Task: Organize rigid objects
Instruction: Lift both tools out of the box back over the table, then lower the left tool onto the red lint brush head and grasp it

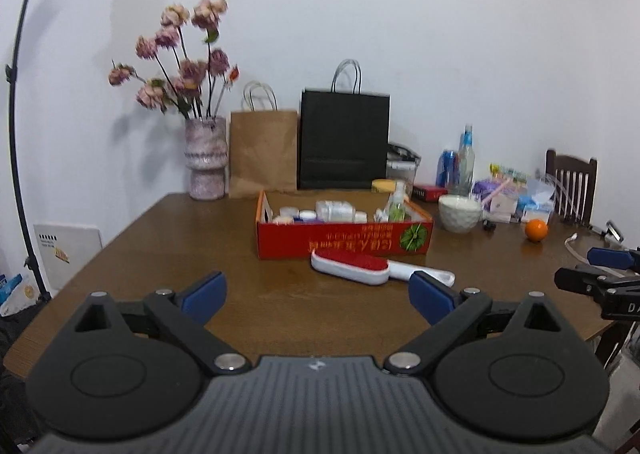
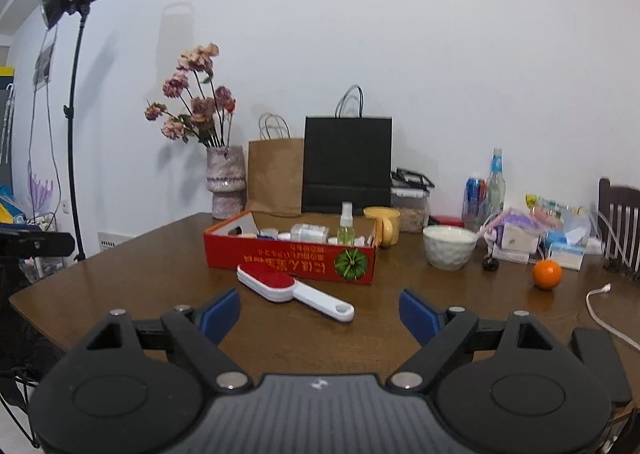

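- White wall is seen behind a brown wooden desk [image 2: 168, 274], with a black paper bag [image 2: 347, 163], a brown paper bag [image 2: 275, 173] and a vase of dried flowers [image 2: 225, 181] stood along its far edge.
- On the desk a red cardboard box [image 2: 288, 260] is set open-topped; small white jars, a wrapped white bundle and a green spray bottle [image 2: 345, 230] are held in it, upright as far as can be told.
- Just in front of the box, apart from it, the lint brush [image 2: 294, 292] is laid flat, red pad up and white handle towards the right gripper [image 2: 320, 314].
- The brush is judged light, stiff and smooth-sided (a plastic shell, probably a little slippery); the narrow handle is judged the better place for a hold, across its width.
- A white bowl [image 2: 450, 252] is stood right of the box; its contents cannot be told.
- The jaws of the right gripper are spread wide, with nothing between them; those of the left gripper [image 1: 316, 296] likewise.
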`<state>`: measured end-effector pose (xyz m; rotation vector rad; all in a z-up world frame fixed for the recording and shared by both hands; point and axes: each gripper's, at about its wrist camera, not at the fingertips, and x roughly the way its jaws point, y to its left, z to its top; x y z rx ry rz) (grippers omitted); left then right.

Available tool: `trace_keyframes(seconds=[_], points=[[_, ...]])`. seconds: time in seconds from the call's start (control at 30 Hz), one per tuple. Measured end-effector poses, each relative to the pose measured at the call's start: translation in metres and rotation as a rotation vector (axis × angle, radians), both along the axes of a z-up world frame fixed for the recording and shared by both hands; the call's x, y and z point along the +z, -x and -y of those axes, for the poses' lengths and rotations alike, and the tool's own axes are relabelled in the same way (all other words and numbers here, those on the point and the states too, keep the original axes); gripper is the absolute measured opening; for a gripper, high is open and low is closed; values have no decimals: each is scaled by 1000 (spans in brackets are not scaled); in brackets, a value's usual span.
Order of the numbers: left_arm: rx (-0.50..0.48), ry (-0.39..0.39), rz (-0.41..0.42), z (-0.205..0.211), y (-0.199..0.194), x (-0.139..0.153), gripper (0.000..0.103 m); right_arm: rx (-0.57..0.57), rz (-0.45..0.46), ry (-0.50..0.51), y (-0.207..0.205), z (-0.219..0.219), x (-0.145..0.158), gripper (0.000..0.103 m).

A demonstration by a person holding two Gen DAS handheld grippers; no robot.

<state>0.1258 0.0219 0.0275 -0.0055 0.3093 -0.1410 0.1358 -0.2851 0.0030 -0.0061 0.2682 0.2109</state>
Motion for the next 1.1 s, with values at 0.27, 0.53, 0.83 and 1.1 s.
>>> trace_keyframes(seconds=[0.27, 0.53, 0.83, 1.1], points=[[-19, -7, -106, 6, -97, -19, 99, -7, -156, -62, -80, 12, -24, 64], [-57, 21, -235, 17, -226, -45, 89, -17, -280, -90, -187, 17, -43, 36], [-40, 10, -349, 32, -339, -74, 76, 14, -389, -36, -257, 8, -73, 24], [-49, 102, -348, 23, -340, -83, 66, 9, -370, 40, -314, 15, -69, 20]])
